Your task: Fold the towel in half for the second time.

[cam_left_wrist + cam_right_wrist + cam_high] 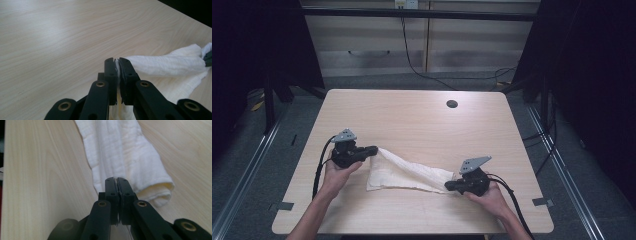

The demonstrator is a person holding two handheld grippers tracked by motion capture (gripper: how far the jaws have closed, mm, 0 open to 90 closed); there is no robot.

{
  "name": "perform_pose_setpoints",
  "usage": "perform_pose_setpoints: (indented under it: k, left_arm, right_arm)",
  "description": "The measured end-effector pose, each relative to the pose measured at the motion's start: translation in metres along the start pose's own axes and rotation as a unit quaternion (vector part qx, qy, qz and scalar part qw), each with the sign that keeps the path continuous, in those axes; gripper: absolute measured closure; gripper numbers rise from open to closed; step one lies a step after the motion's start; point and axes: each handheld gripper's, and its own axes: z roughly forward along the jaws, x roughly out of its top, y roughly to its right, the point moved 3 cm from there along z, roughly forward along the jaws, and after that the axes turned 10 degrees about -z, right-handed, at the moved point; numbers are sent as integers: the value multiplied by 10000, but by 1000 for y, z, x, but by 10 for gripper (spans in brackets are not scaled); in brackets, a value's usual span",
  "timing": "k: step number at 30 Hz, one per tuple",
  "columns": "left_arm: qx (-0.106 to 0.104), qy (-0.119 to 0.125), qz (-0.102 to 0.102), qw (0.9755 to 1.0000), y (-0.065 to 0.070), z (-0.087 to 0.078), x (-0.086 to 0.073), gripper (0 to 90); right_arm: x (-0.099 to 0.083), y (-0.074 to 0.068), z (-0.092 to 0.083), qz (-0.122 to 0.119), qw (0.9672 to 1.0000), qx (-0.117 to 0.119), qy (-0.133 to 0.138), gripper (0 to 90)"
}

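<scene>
Two grippers hold a white cloth by opposite ends over a wooden table.

The left gripper (373,149) pinches one corner of the cloth (404,172) between nearly closed jaws. The right gripper (449,186) clamps the other end, seemingly a thin edge. The cloth sags between them, its bunched middle resting on the table (412,115) near the front edge.

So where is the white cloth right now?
In the high view the white cloth lies on the near half of the table, stretched between the left gripper and the right gripper, each shut on one end.
</scene>
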Motion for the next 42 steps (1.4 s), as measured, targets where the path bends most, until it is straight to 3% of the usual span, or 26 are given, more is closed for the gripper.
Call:
perform_pose_setpoints:
  k: [4, 11, 19, 23, 31, 38, 39, 42]
  left_arm:
    - [-63, 86, 108, 9999, 6, -6, 2, 856]
    - [-134, 226, 248, 9993, 19, -15, 8, 855]
    - [-219, 242, 577, 9978, 31, -26, 7, 853]
    - [-233, 175, 646, 9975, 32, -29, 2, 853]
    - [-345, -104, 979, 9945, 44, -42, -22, 854]
    - [-538, -441, 1025, 9923, 55, -44, -46, 854]
    - [-488, -484, 1069, 9919, 55, -44, -50, 853]
    - [-555, -673, 1006, 9911, 56, -43, -61, 853]
  right_arm:
    - [-2, 2, 2, 45, 9999, -24, -134, 881]
    - [-3, 4, 4, 203, 9998, 49, -36, 883]
    - [-4, 5, 4, 293, 9995, 71, -15, 883]
    - [-4, 5, 3, 310, 9995, 49, -39, 882]
    - [-4, 5, 2, 343, 9994, -17, -58, 883]
    - [-4, 4, 2, 369, 9992, -94, -95, 883]
    - [-4, 4, 2, 349, 9992, -150, -87, 883]
    - [-6, 2, 0, 371, 9990, -222, -112, 883]
